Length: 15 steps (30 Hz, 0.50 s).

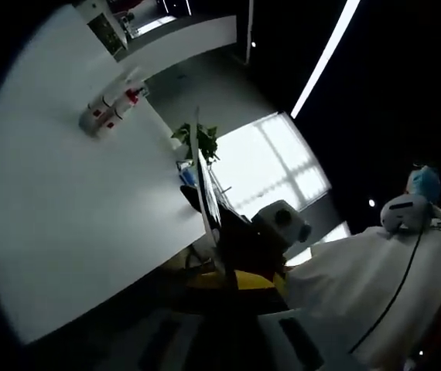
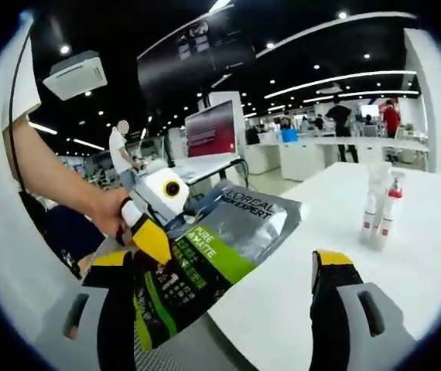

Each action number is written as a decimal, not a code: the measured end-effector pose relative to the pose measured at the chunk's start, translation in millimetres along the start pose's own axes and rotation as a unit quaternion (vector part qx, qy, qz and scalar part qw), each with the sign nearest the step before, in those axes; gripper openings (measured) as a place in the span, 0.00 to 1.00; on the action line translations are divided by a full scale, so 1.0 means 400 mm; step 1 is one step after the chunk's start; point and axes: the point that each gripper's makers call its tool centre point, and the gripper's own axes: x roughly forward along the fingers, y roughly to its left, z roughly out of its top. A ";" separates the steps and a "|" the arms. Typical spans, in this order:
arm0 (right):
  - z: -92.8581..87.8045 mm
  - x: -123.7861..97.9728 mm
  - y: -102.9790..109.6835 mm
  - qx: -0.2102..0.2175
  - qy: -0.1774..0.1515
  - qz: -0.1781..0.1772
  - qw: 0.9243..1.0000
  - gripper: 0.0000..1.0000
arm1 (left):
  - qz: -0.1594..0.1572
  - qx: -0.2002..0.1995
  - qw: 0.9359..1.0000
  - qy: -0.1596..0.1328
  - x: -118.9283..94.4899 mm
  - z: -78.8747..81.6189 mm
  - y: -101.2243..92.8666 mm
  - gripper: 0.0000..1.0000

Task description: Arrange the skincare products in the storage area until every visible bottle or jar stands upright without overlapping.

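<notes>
**Left gripper lifts the pouch, bottles wait on the table**

In the right gripper view, the right gripper [image 2: 232,297] sits low over the white table [image 2: 437,255], jaws spread wide with nothing between them. Coming in from the left, a hand [image 2: 111,215] on a bare forearm grips the left gripper [image 2: 152,239], its yellow-tipped jaws pinched onto the edge of a silver and green skincare pouch [image 2: 220,247], which hangs tilted just off the table edge, ahead of the right jaws. The spray bottles [image 2: 381,205] stand upright together, well off to the right. In the left gripper view the scene is rolled, and the same bottles [image 1: 111,110] appear far off on the table [image 1: 66,216].
</notes>
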 end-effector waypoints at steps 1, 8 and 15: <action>0.003 -0.003 -0.007 0.007 -0.003 -0.003 1.000 0.81 | 0.001 -0.001 1.000 -0.001 0.000 0.001 0.001 0.02; -0.023 0.004 -0.004 0.036 0.022 0.004 0.999 0.78 | 0.014 -0.011 1.000 -0.004 -0.002 0.006 0.018 0.02; -0.044 0.002 -0.037 -0.034 0.044 -0.038 0.998 0.77 | 0.026 -0.023 0.999 -0.002 -0.001 0.004 0.033 0.02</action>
